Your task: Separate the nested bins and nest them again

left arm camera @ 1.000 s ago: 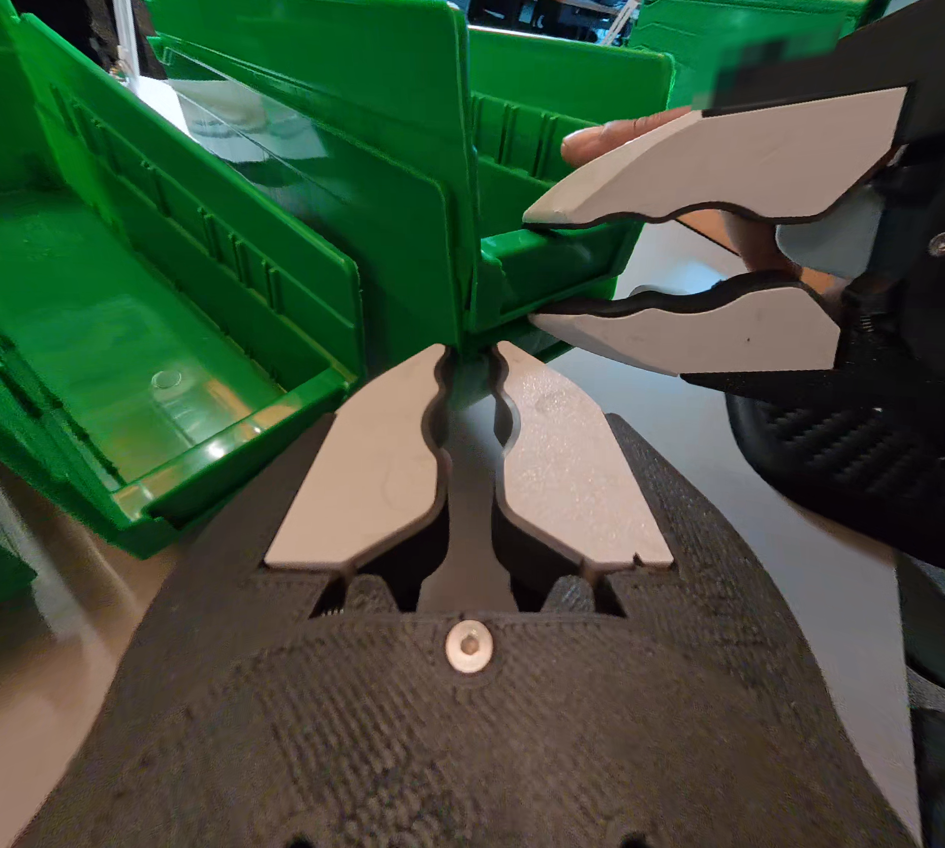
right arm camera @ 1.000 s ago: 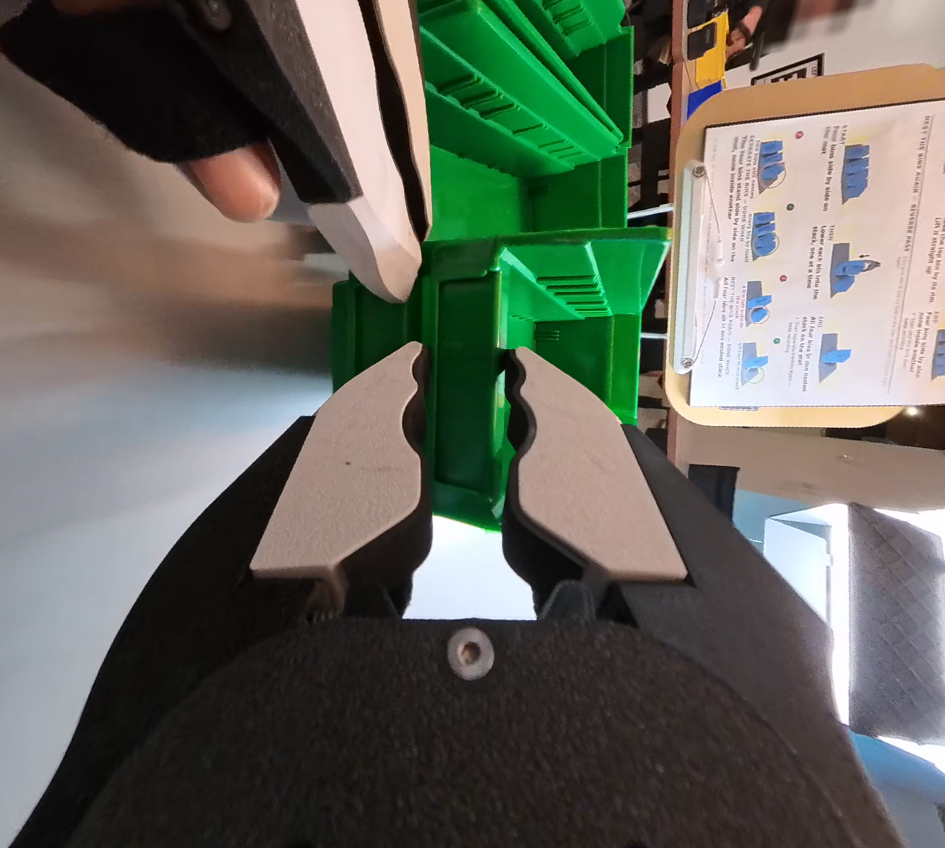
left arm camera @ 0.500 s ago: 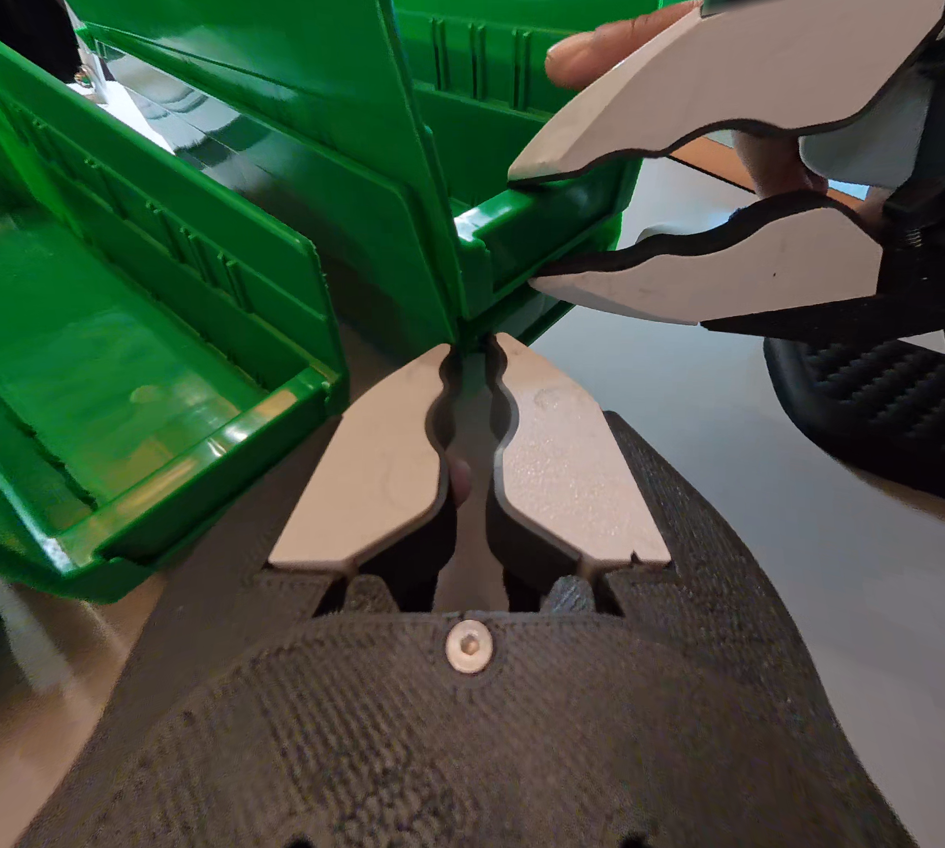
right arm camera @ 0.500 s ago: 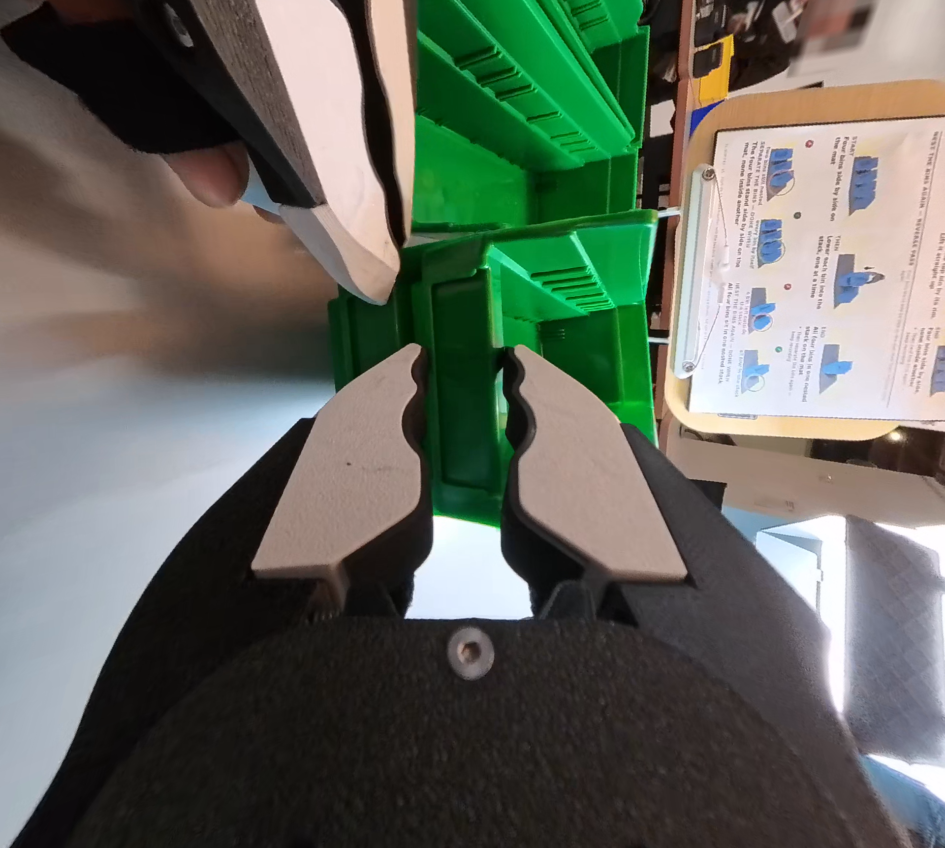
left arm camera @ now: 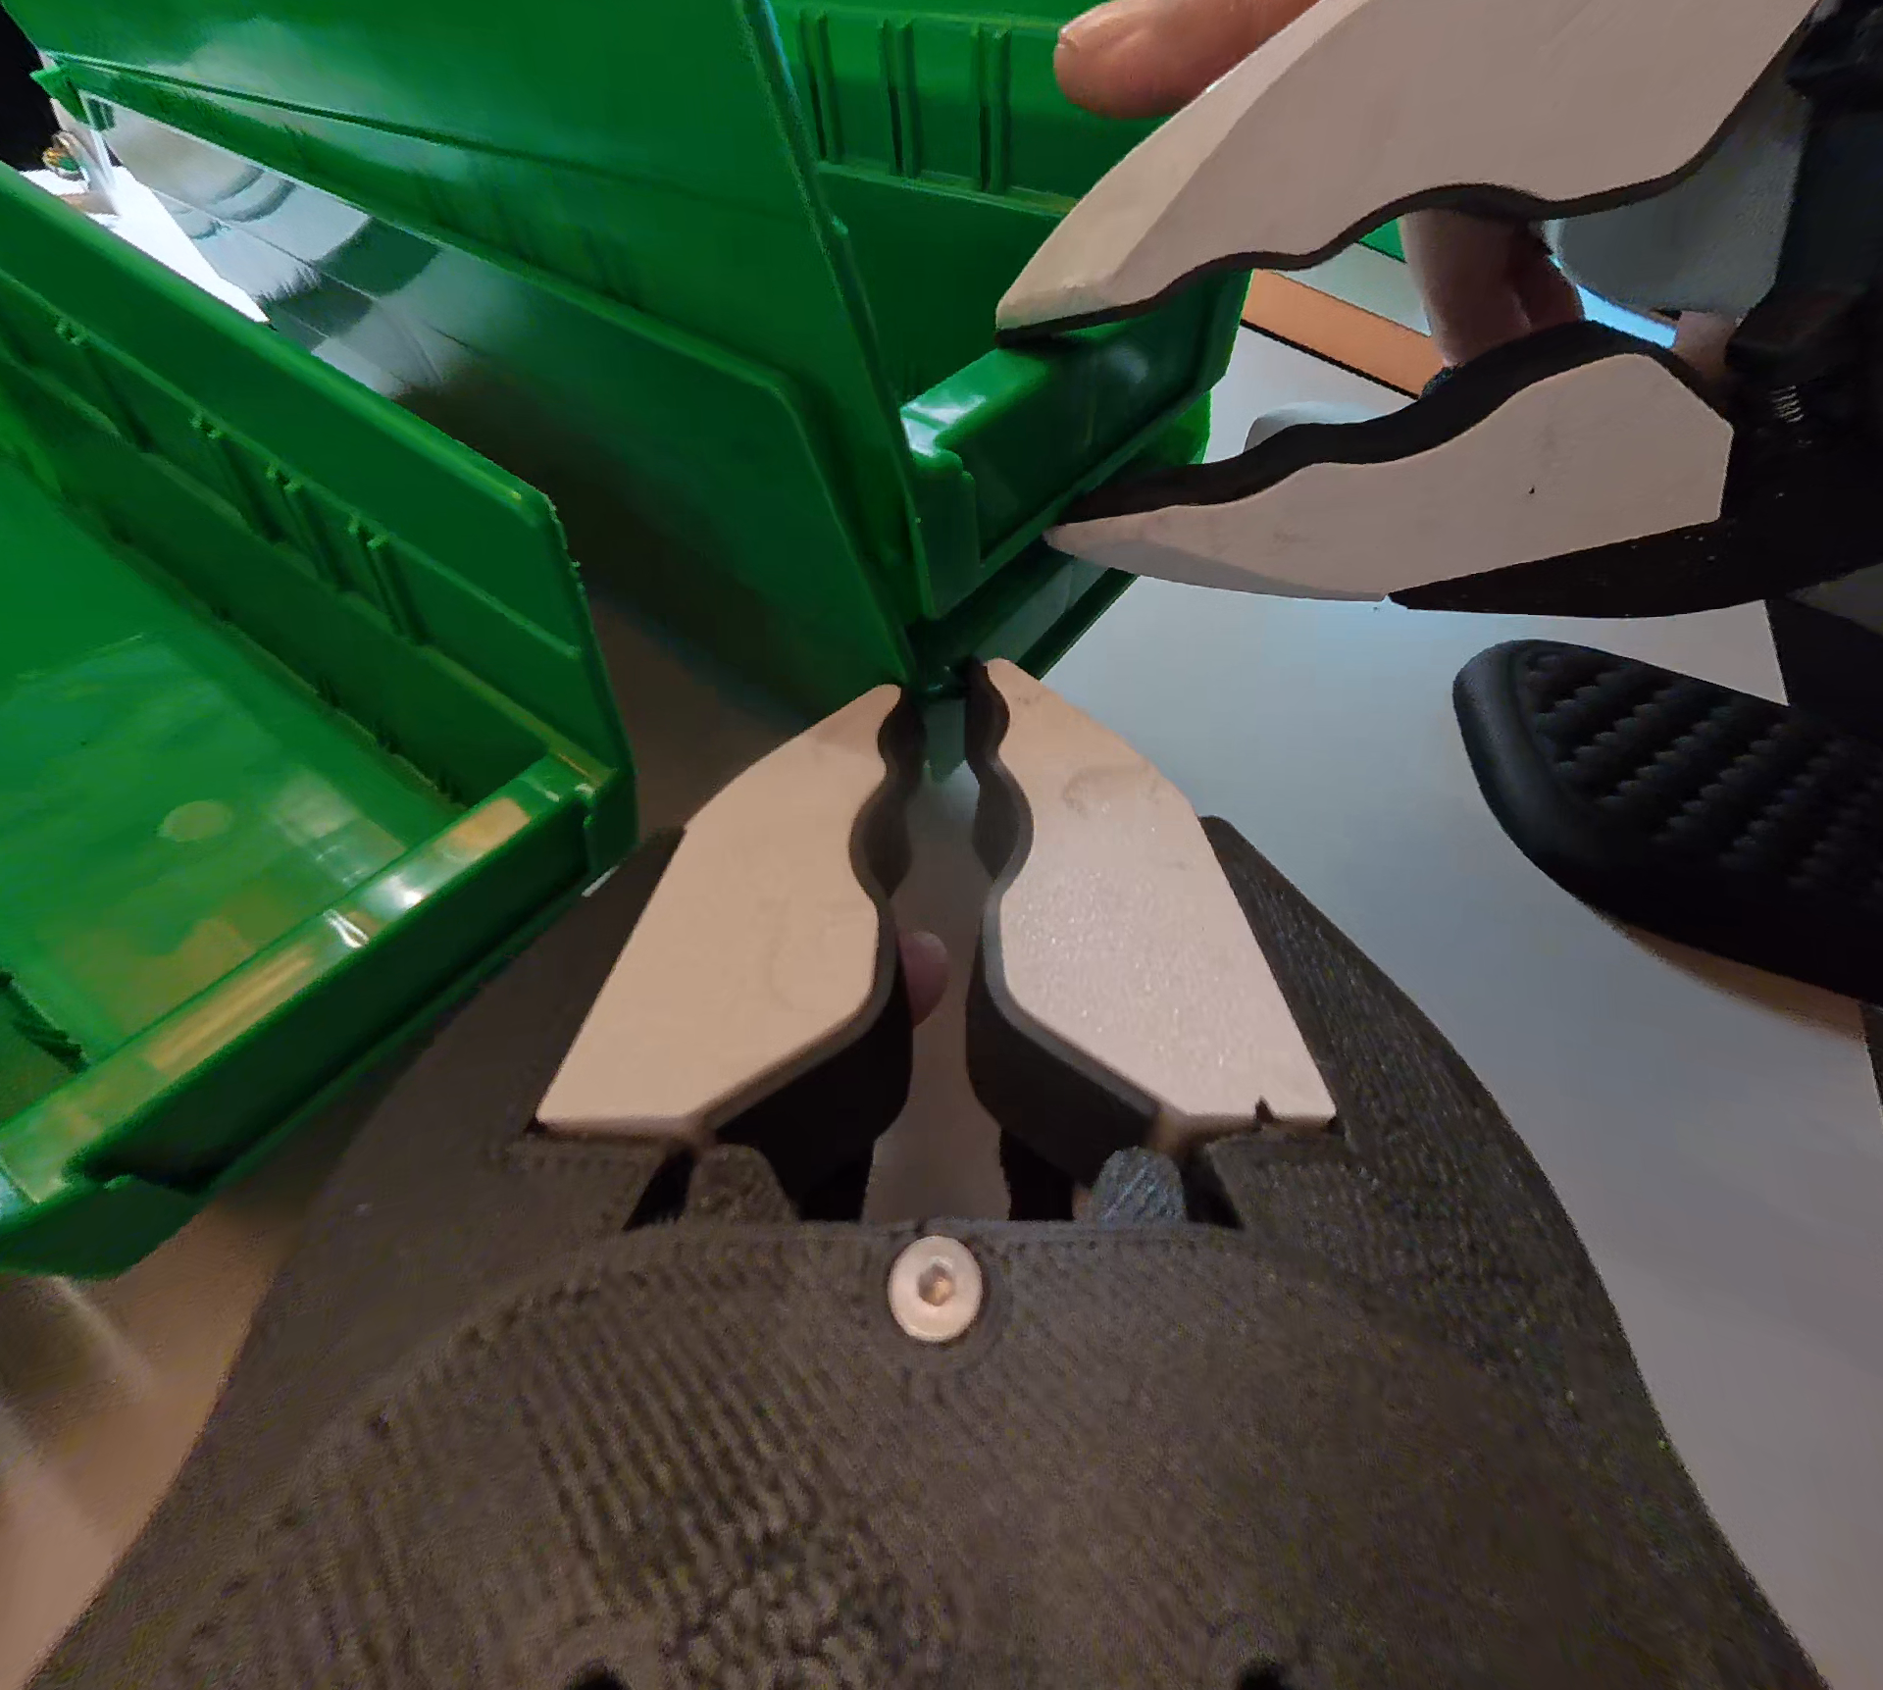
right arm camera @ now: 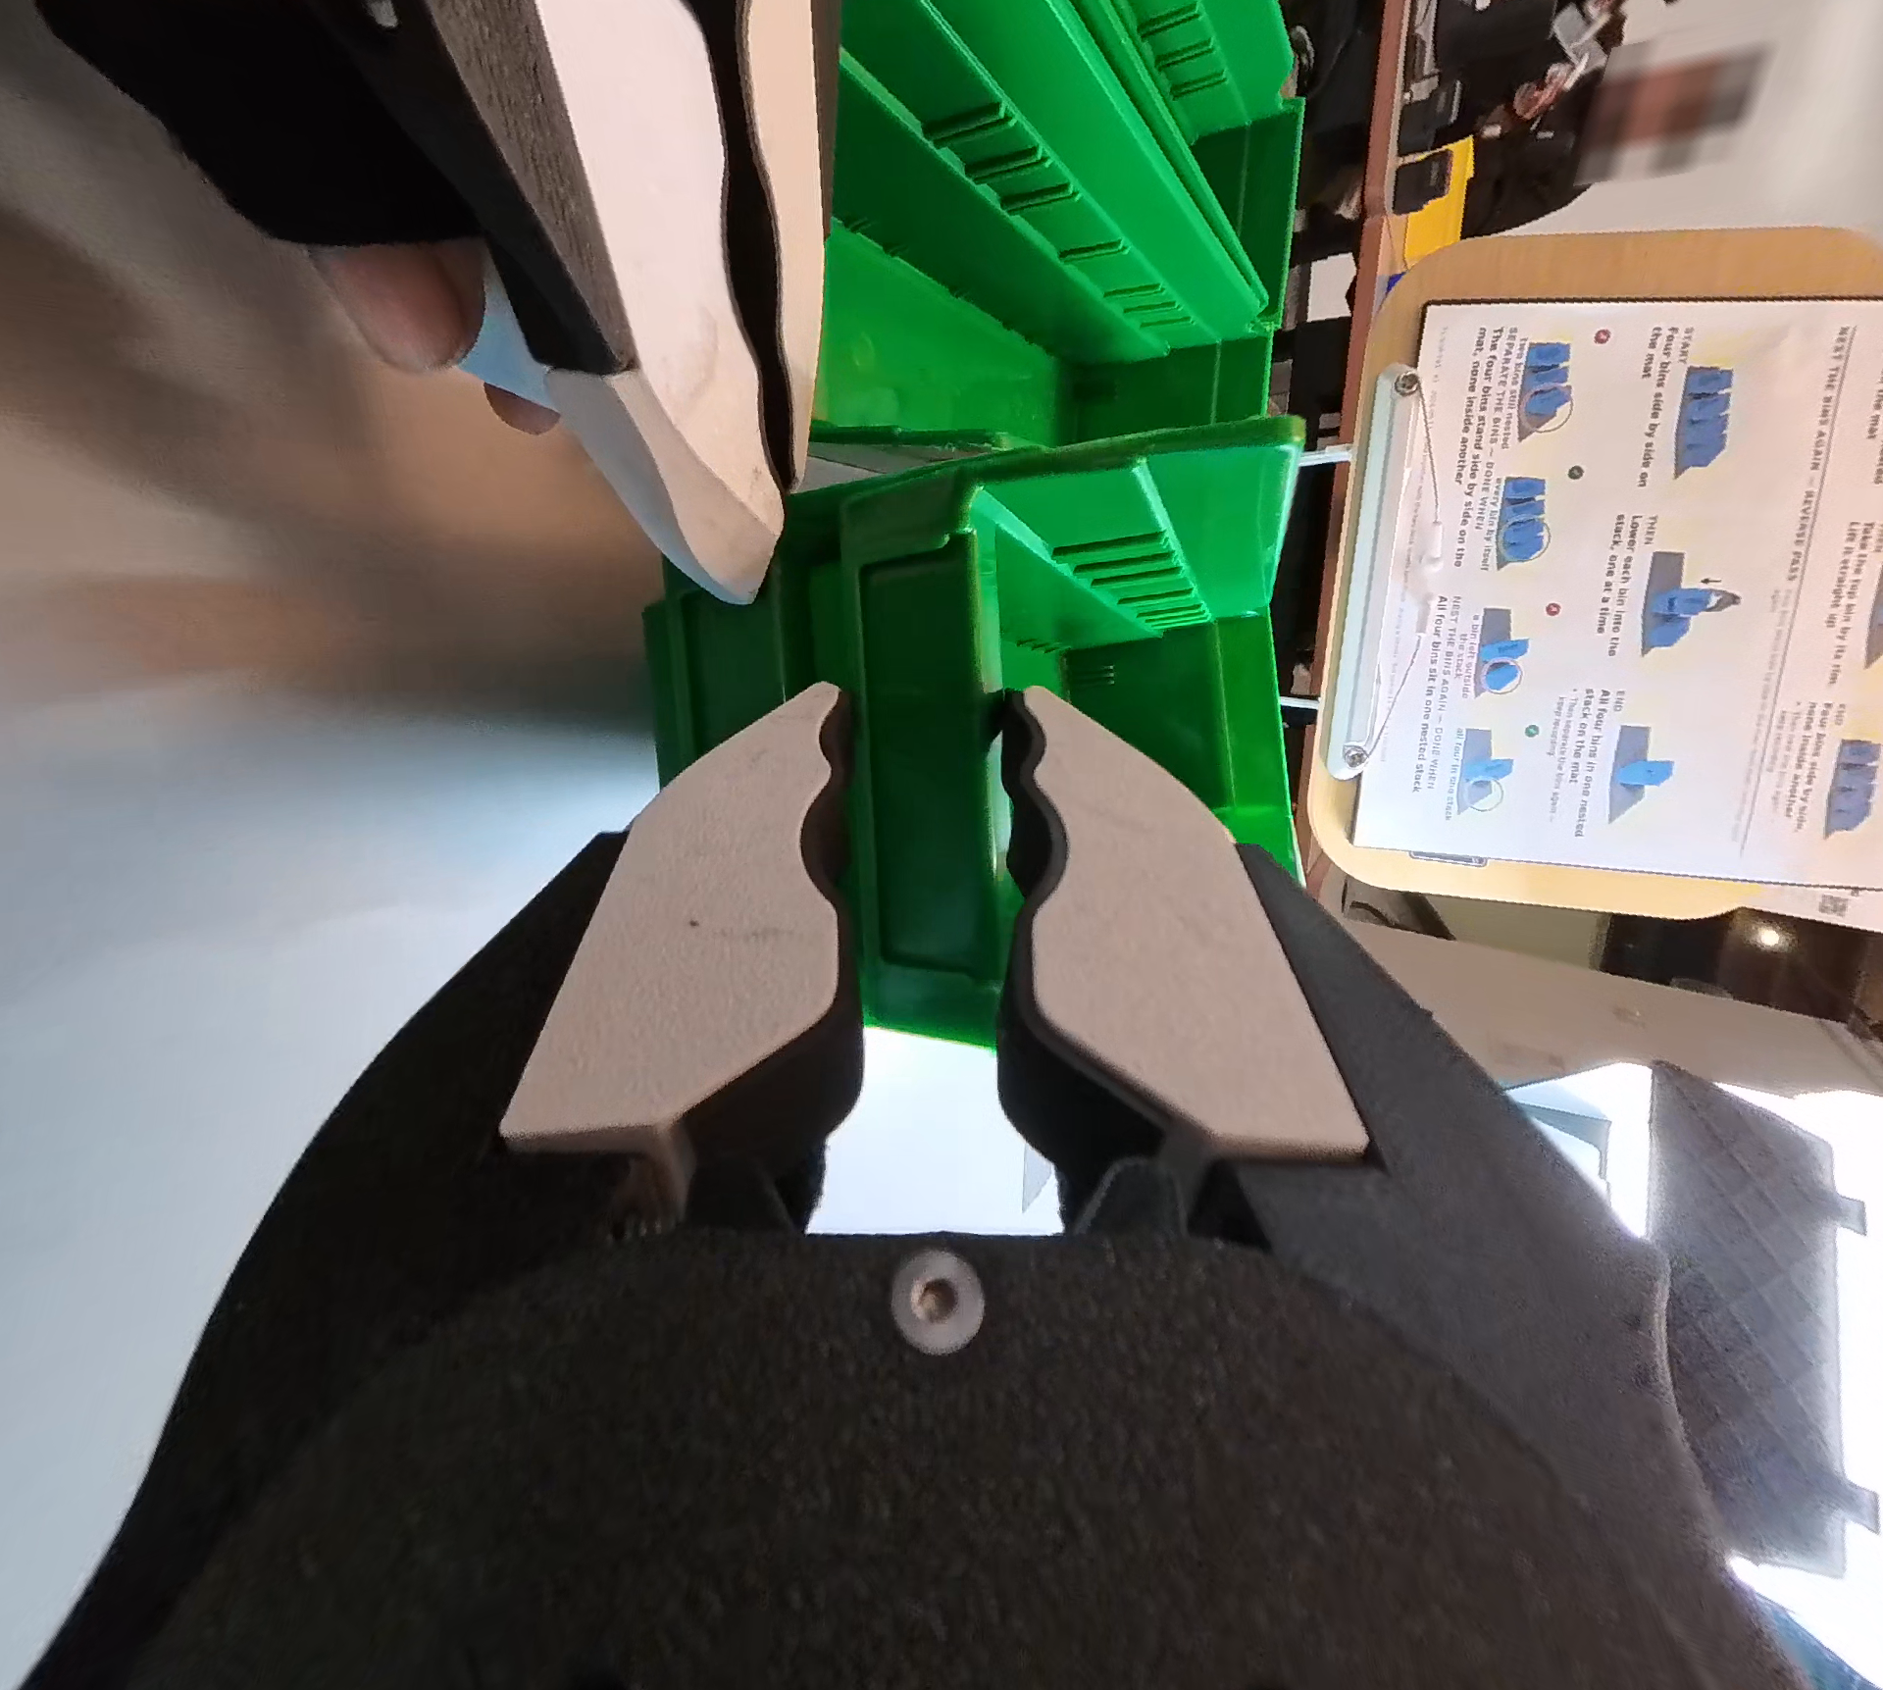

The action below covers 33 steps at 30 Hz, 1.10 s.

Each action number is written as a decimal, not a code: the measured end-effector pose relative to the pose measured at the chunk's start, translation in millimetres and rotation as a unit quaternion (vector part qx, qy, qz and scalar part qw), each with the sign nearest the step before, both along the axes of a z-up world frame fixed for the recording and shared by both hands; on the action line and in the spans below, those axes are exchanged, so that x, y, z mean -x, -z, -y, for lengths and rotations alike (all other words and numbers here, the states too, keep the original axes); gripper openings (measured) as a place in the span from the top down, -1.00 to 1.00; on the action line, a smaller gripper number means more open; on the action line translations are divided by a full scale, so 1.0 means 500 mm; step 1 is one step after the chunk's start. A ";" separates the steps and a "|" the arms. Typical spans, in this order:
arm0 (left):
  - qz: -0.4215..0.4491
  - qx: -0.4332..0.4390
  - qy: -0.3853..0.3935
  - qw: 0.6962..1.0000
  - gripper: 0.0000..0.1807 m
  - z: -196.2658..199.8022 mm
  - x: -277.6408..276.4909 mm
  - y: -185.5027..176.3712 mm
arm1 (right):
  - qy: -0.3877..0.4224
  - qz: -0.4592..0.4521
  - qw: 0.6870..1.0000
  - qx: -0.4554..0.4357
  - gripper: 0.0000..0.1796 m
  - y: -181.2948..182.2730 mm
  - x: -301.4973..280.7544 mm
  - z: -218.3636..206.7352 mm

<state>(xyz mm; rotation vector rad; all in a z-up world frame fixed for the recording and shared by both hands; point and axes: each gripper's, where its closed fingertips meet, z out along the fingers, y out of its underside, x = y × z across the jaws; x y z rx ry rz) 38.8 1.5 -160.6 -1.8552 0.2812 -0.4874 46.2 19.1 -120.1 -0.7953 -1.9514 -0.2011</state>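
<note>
At the near corner of the nested pair, prises the upper bin (left arm camera: 509,113) a little higher than a second ago.

Clamps the right gripper (left arm camera: 1029,428) on the upper bin's front lip, jaws closed firmly across it; pinches the lower bin (left arm camera: 1060,632) at its corner edge with the left gripper (left arm camera: 943,704), jaws almost together on the thin green rim. Shows a slightly wider gap between the two lips than before, so probably mid-separation, not yet free. Leaves the loose bin (left arm camera: 255,826) standing apart on the table (left arm camera: 1325,826), already separated.
</note>
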 end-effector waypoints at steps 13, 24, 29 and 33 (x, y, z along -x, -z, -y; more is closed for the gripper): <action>-0.103 0.030 -0.016 0.994 0.82 0.027 0.023 0.057 | -0.018 -0.028 0.974 0.223 0.60 -0.084 0.001 0.036; -0.149 0.000 -0.020 0.989 0.74 0.009 0.018 0.051 | 0.181 0.070 0.967 0.168 0.51 -0.035 0.159 -0.476; -0.111 0.012 -0.002 0.994 0.82 0.010 0.017 0.049 | 0.159 0.157 0.953 0.205 0.84 0.010 0.189 -0.507; -0.088 0.033 0.017 0.995 0.84 0.015 0.002 0.055 | 0.126 0.160 0.947 0.247 0.88 -0.034 0.206 -0.483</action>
